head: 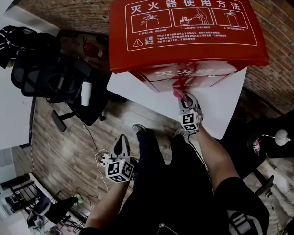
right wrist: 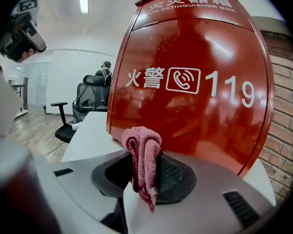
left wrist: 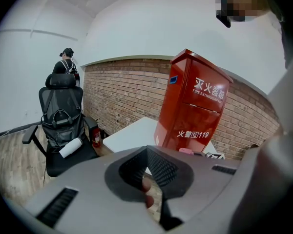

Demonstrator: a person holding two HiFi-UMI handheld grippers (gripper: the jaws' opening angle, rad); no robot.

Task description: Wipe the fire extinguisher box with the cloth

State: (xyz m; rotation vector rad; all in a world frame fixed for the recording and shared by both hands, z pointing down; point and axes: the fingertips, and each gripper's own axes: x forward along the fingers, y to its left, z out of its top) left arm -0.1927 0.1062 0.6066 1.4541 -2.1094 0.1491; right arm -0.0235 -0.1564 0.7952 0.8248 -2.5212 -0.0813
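The red fire extinguisher box (head: 186,28) stands upright on a white table (head: 137,89). In the right gripper view its front (right wrist: 195,82), marked 119, fills the frame. My right gripper (head: 185,99) is shut on a folded pink cloth (right wrist: 142,150), which stands up between the jaws just before the lower front of the box. I cannot tell whether the cloth (head: 179,89) touches the box. My left gripper (head: 121,142) hangs low beside the person's leg, over the wooden floor. Its jaws (left wrist: 147,165) are shut with nothing in them, and it faces the box (left wrist: 195,106) from a distance.
A black office chair (head: 54,77) with a white roll (head: 86,93) on it stands left of the table. A small red extinguisher (head: 90,48) sits by the brick wall (head: 78,9). Cables (head: 100,155) lie on the floor. Another person (left wrist: 66,65) stands far off.
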